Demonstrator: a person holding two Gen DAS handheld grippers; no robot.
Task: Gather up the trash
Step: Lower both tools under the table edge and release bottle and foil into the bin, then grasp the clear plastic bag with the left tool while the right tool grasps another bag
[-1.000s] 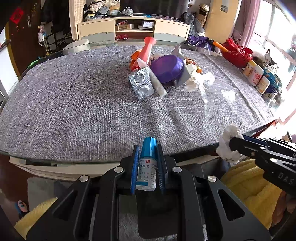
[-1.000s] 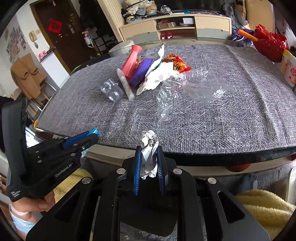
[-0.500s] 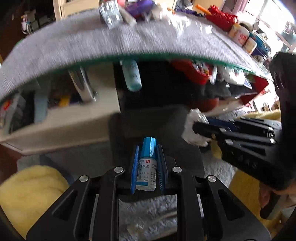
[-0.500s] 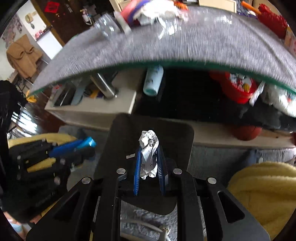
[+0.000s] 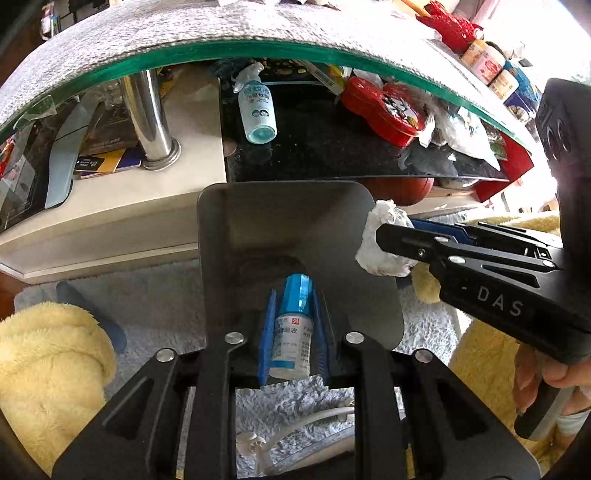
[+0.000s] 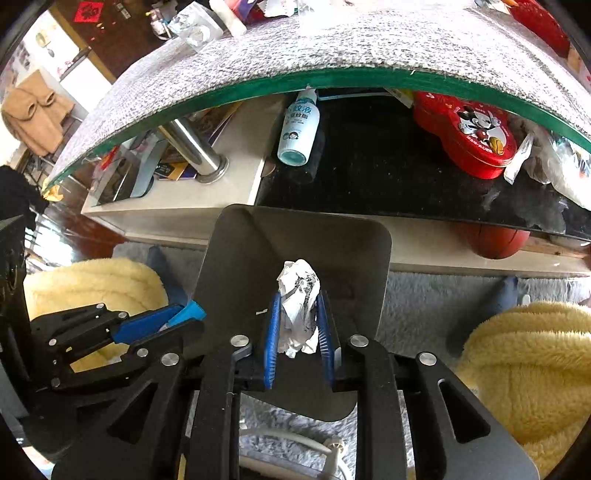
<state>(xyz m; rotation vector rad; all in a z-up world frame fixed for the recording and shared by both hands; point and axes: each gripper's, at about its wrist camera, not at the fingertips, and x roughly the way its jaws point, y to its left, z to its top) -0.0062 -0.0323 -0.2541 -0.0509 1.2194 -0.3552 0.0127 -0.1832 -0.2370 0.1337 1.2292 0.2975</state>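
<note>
Bin (image 5: pixel 236 229) time: a dark, square-mouthed bin stands on the pale rug, just below the near edge of the worktop (image 5: pixel 258 22), and both grippers hang over its mouth pointing steeply down. The left gripper (image 5: pixel 293 332) has a small bottle (image 5: pixel 293 332) with a blue cap between its jaws, and those jaws are opening; the pads look barely parted from the label, so the bottle seems about to slip free. The right gripper (image 6: pixel 297 332) has a crumpled paper wad (image 6: pixel 299 306) between its jaws, which are opening too, with a visible gap at either side of the paper.

To do the drop well, I would keep both tips inside the bin's rim while the jaws spread, and hold steady until each piece has fallen clear. The paper is light and may cling to a pad, so a wider release seems wise. The bottle may bounce off the bin wall if let go near the rim.

The left view shows the right gripper from the side, the wad poking past its tip over the bin's right rim, and a hand (image 5: pixel 546 373) on its handle. The right view shows more trash up at the worktop's far edge, and a coat on the wall.
</note>
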